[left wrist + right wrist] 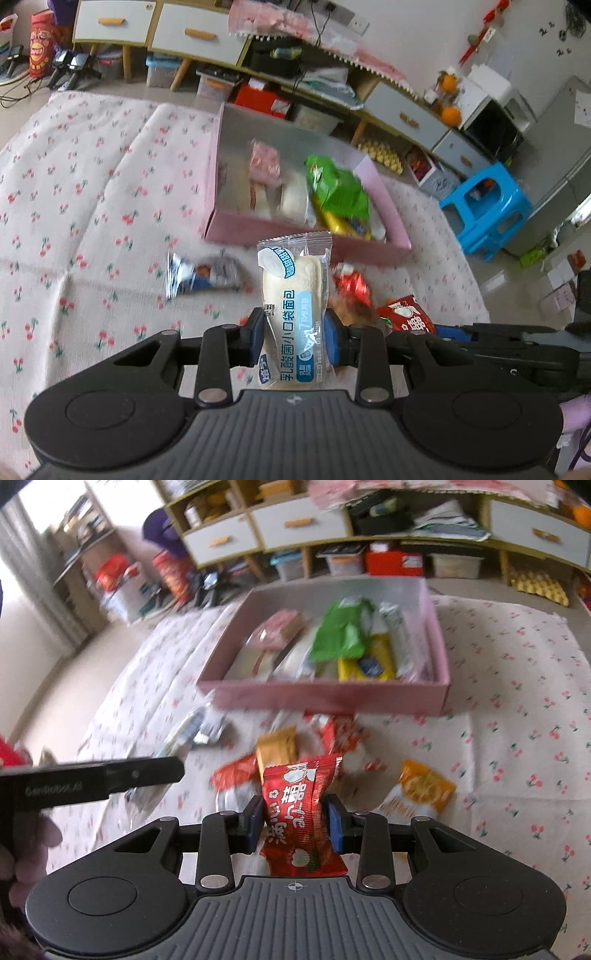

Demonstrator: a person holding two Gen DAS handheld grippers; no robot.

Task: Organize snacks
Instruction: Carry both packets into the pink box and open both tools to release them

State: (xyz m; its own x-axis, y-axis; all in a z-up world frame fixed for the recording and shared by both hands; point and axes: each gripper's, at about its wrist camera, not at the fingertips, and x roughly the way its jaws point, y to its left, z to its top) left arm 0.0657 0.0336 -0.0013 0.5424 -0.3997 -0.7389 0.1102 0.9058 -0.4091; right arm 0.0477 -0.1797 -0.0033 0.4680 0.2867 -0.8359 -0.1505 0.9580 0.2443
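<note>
Grippers both loaded: left gripper point(294, 341) pinches a bread packet point(293, 314), right gripper point(294, 821) a red snack packet point(301, 808); pink box point(332, 698) lies ahead, beyond both.

White bread packet point(293, 317) and red snack packet point(301, 812) upright, lifted before the part-filled pink box point(332, 698).

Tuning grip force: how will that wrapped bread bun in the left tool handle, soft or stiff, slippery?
Likely soft and light: the bread bun stands upright between the left tool's pads without sagging. Its glossy clear wrapper looks slippery, so it may slide. The puffy bread probably squashes under a harder squeeze.
</note>
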